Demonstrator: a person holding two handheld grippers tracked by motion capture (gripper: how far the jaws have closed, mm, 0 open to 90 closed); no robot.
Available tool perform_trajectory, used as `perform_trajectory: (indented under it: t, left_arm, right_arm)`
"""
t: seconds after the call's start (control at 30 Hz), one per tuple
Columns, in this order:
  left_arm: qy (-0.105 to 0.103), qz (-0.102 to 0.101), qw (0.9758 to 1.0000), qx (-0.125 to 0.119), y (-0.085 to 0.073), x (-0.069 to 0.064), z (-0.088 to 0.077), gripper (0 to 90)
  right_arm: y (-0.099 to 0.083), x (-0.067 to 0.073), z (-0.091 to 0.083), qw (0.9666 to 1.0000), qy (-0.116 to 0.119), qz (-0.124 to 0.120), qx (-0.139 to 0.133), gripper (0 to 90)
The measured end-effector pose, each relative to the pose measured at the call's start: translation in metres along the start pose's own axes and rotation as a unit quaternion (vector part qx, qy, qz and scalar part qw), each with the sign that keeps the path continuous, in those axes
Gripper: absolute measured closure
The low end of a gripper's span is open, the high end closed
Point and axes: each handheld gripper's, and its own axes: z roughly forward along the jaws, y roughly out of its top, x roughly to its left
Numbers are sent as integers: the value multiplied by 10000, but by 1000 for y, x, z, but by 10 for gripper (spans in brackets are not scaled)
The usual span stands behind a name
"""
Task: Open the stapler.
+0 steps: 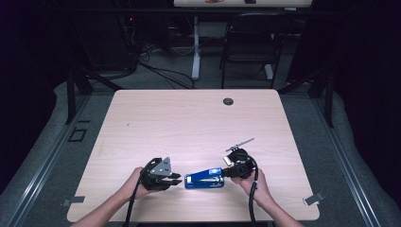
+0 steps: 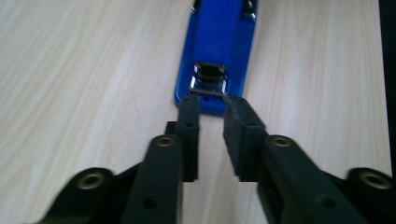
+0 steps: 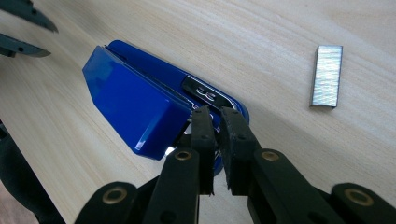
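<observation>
Pale wood covers the table (image 1: pixel 189 113), bare but for what lies at its near edge between the person's two hands. Largest of these is a blue stapler (image 1: pixel 204 178), lying with its long axis across the table, so one end faces each tool. At its right end the right gripper (image 1: pixel 230 171) has its jaws drawn nearly together on the metal part at the stapler's rear (image 3: pixel 205 98), apparently pinching something there; the exact piece is hard to make out. The left gripper (image 1: pixel 177 179) faces the opposite end head-on, in line with the long axis: in the left gripper view its jaws stand a narrow gap apart, tips just at the stapler's edge by the metal mouth (image 2: pixel 210 77), and I cannot tell whether they touch it. Smallest is a strip of staples (image 3: pixel 326 75), loose on the wood beside the stapler, nearer the right hand. With the right side bracing the body, the left looks best placed to work the front end.
</observation>
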Motion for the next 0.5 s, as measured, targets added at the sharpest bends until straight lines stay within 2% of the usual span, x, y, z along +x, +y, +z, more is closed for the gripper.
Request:
perform_trajectory:
  t: [0.07,0.13,0.23,0.33,0.5]
  left_arm:
    - [62,-129,9999,-60,8,0,3,626]
    - [56,-170,9998,-37,18,-2,9,531]
    - [-59,-76,9999,41,37,-9,22,466]
    - [-48,3,9999,114,49,-13,33,424]
    - [-124,-11,9999,70,72,-13,46,364]
  right_arm:
    - [0,0,1,10000,-9,48,-47,850]
    - [0,0,1,10000,6,60,-40,850]
    - [0,-1,0,10000,-2,20,15,850]
    - [0,-1,0,10000,1,26,10,849]
    - [-1,-2,-1,10000,-4,3,39,849]
